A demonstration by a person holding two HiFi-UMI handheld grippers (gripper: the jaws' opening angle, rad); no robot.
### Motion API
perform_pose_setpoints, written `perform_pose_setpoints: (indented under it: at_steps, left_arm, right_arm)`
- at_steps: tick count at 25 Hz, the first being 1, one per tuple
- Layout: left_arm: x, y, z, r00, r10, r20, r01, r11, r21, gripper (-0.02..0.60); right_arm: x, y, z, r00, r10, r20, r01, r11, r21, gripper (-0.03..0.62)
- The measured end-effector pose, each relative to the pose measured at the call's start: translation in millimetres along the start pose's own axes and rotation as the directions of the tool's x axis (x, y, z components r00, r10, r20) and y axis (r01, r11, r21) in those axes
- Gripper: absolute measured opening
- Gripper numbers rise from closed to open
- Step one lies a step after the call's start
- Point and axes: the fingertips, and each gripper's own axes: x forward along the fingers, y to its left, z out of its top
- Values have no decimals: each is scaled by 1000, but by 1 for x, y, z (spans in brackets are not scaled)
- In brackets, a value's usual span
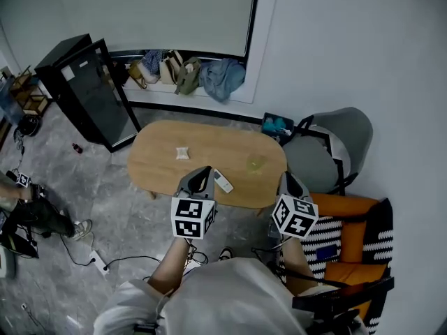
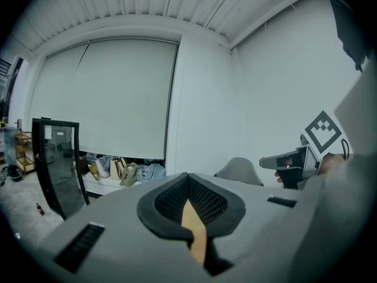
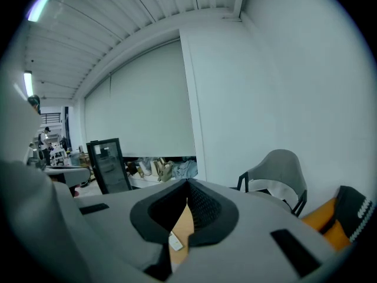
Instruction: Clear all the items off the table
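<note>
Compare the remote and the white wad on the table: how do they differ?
Shape: the remote is a long, slim bar, while the white wad is small, squarish and looks crumpled. Place: the remote lies slanted close to the near edge of the table, while the white wad sits farther in, left of the middle. Both are pale and rest on the wooden top, with nothing touching them.
</note>
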Motion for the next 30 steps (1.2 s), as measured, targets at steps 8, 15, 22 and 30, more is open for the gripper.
perform_pose_setpoints:
  at_steps: [8, 15, 22, 30]
  left_arm:
    - [50, 6, -1, 998, 37, -58, -36, 999, 16, 8]
    - [92, 27, -5, 994, 47, -96, -47, 999, 8, 8]
    - [161, 62, 4, 995, 6, -101, -5, 1000, 5, 8]
    - [260, 131, 43, 992, -38, -122, 36, 999, -24, 8]
  right_arm:
    - [58, -36, 0, 999, 21, -48, -18, 998, 58, 25]
    - [100, -46, -9, 994, 20, -103, -12, 997, 82, 25]
    - [162, -55, 8, 993, -34, -112, 44, 995, 88, 25]
    - [255, -48, 65, 987, -92, -130, 102, 992, 71, 25]
